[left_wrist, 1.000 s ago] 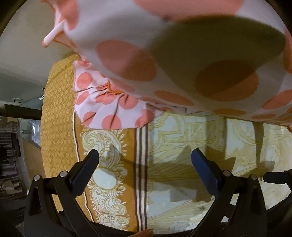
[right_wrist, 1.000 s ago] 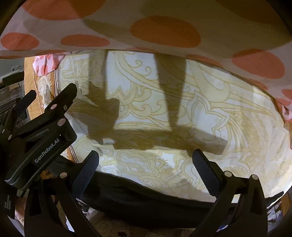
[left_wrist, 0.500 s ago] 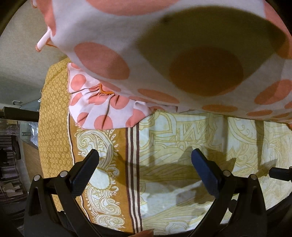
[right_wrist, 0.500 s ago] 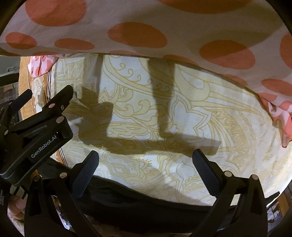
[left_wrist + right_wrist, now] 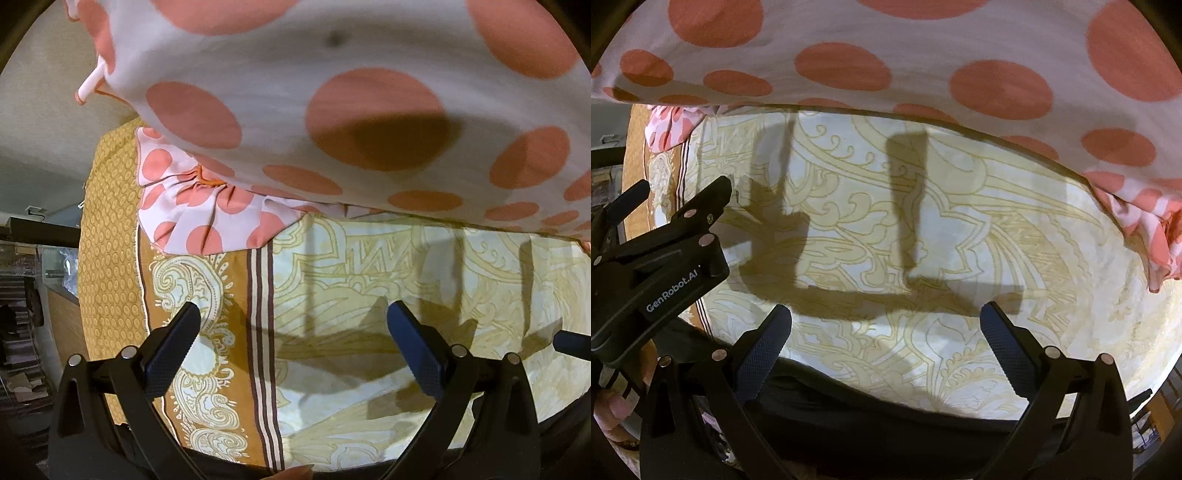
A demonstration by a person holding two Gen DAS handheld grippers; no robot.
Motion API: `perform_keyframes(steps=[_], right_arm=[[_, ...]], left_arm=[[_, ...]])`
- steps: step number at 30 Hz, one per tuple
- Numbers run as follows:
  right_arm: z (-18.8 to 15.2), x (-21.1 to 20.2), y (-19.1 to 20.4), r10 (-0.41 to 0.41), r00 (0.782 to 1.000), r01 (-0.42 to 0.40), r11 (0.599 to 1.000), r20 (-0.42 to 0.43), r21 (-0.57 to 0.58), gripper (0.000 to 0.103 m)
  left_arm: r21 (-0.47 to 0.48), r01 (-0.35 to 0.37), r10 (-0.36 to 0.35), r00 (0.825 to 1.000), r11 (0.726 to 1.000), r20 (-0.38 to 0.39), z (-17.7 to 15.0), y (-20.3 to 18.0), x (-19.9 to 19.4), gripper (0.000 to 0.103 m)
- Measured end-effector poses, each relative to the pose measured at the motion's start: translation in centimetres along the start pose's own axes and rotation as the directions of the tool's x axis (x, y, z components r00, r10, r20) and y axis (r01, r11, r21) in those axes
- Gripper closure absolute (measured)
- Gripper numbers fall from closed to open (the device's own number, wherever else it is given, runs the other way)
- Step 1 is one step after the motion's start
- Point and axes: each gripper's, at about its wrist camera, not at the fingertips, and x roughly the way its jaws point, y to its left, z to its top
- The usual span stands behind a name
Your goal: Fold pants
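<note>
Left wrist view shows my left gripper (image 5: 291, 332) with its fingers spread wide and nothing between them, above the yellow patterned bedsheet (image 5: 369, 280). Spotted white-and-coral pants (image 5: 332, 122) drape across the sheet's far side, a gathered end (image 5: 199, 206) lying on its brown border. My right gripper (image 5: 884, 332) is likewise spread wide over the sheet, pinching nothing.
</note>
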Motion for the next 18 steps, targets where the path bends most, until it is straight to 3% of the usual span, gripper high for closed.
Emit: perform_keyframes(steps=[10, 18], right_arm=[[-1.6, -0.6, -0.6, -0.015, 0.999, 0.015, 1.000, 0.035, -0.005, 0.001], [-1.2, -1.1, -2.0, -0.006, 0.999, 0.005, 1.000, 0.049, 0.010, 0.001]], left_arm=[[-0.004, -0.005, 0.005, 1.000, 1.000, 0.000, -0.9, -1.5, -0.8, 0.002], [-0.006, 0.000, 0.000, 1.000, 1.000, 0.000, -0.5, 0.5, 0.5, 0.002]])
